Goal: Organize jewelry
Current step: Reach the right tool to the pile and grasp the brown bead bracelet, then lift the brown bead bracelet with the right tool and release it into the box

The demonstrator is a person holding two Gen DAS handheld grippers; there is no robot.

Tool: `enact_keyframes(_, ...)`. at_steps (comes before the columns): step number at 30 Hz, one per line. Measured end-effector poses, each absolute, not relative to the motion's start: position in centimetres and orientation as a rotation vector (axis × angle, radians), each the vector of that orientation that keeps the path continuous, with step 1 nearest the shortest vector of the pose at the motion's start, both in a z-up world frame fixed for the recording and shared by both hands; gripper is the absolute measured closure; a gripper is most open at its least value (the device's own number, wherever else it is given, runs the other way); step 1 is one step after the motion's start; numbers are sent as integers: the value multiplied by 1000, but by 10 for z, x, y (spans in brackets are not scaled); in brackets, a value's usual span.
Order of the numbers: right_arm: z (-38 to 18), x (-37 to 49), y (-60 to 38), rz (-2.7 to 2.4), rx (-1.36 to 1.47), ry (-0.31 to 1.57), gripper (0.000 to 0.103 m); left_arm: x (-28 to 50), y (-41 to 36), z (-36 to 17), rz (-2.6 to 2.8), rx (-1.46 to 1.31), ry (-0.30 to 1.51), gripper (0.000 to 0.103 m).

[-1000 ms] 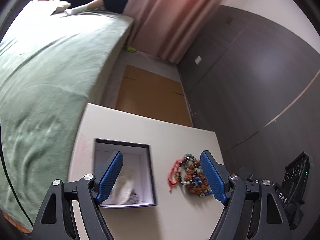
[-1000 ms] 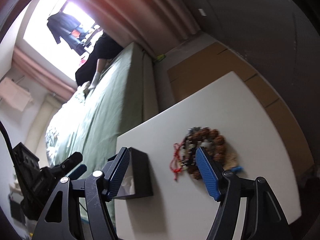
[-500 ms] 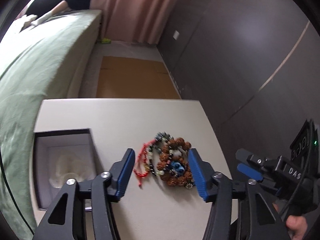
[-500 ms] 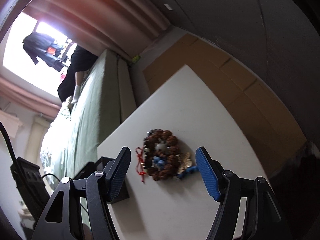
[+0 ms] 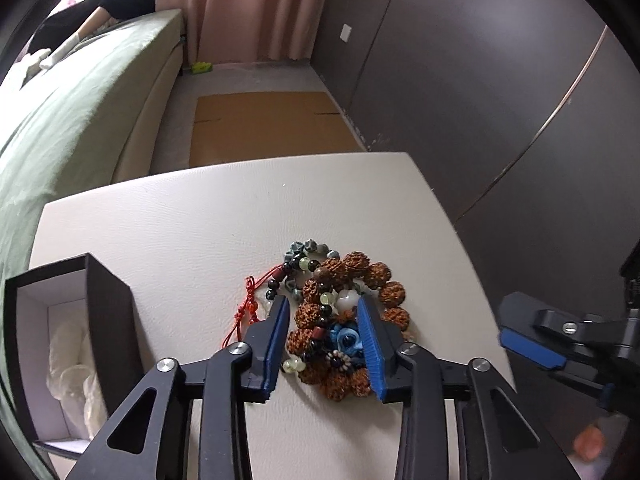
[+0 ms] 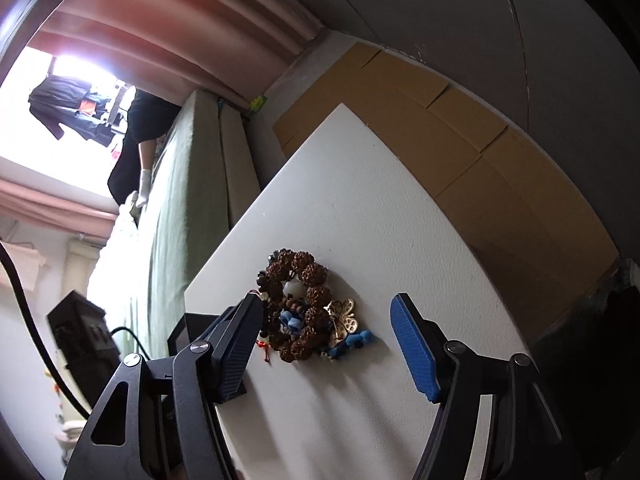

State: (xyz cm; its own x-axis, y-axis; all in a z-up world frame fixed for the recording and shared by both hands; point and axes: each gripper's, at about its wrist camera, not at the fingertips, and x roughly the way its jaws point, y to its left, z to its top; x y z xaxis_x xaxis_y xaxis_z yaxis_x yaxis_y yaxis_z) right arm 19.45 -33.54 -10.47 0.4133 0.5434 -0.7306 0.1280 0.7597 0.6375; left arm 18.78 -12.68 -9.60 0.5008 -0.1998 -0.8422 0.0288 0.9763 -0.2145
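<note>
A pile of jewelry (image 5: 344,312) lies on the white table (image 5: 200,216): brown bead bracelets, a dark and green bead string, a red cord and blue pieces. My left gripper (image 5: 324,304) is down over the pile, its blue pads either side of it, partly closed and not gripping. An open black box (image 5: 68,344) with a white lining stands at the left. My right gripper (image 6: 328,312) is open above the table, with the jewelry pile (image 6: 298,308) and a gold butterfly brooch (image 6: 342,320) between its fingers. The right gripper also shows in the left wrist view (image 5: 560,344).
A green-covered bed (image 5: 68,92) runs along the table's left side. Flat cardboard (image 5: 264,128) lies on the floor beyond the table. Dark cabinet doors (image 5: 480,80) line the right wall. The box corner (image 6: 188,328) shows behind my right gripper's left finger.
My left gripper has moved from over the box rightward and down onto the jewelry pile, and its jaws have narrowed. My right gripper has shifted right, staying open.
</note>
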Motion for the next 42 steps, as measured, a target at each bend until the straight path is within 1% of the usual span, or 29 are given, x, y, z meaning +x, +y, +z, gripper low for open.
enact_keyframes(2, -106, 195, -336, 287, 694, 1138, 35, 192, -129, -103, -130, -171, 1051, 79)
enact_keyframes(4, -107, 196, -336, 284, 698, 1137, 35, 195, -128, -109, -126, -176, 1060, 92)
enact_keyframes(5, -107, 196, -335, 282, 699, 1138, 35, 194, -127, -109, -120, -179, 1052, 95)
enact_keyframes(12, -113, 204, -324, 298, 682, 1154, 35, 183, -112, -93, -147, -236, 1015, 95)
enact_keyframes(17, -118, 211, -310, 308, 643, 1166, 49, 175, -97, -78, -151, -273, 982, 95)
enact_keyframes(19, -121, 214, -303, 308, 618, 1174, 50, 172, -92, -72, -155, -288, 967, 95)
enact_keyframes(21, -123, 216, -297, 313, 595, 1177, 53, 169, -86, -67, -153, -302, 951, 95)
enact_keyframes(23, -126, 219, -291, 308, 562, 1185, 60, 164, -79, -61, -150, -314, 936, 95)
enact_keyframes(31, -138, 227, -267, 259, 432, 1207, 61, 149, -47, -39, -150, -385, 891, 95)
enact_keyframes(33, -137, 228, -262, 239, 387, 1193, 66, 146, -41, -35, -148, -395, 878, 95)
enact_keyframes(34, -136, 228, -260, 233, 377, 1192, 78, 145, -39, -34, -146, -399, 874, 95)
enact_keyframes(35, -138, 229, -260, 229, 381, 1206, 83, 143, -35, -32, -144, -403, 871, 95)
enact_keyframes(42, -119, 222, -267, 266, 448, 1137, 83, 136, -17, -24, -139, -426, 854, 95)
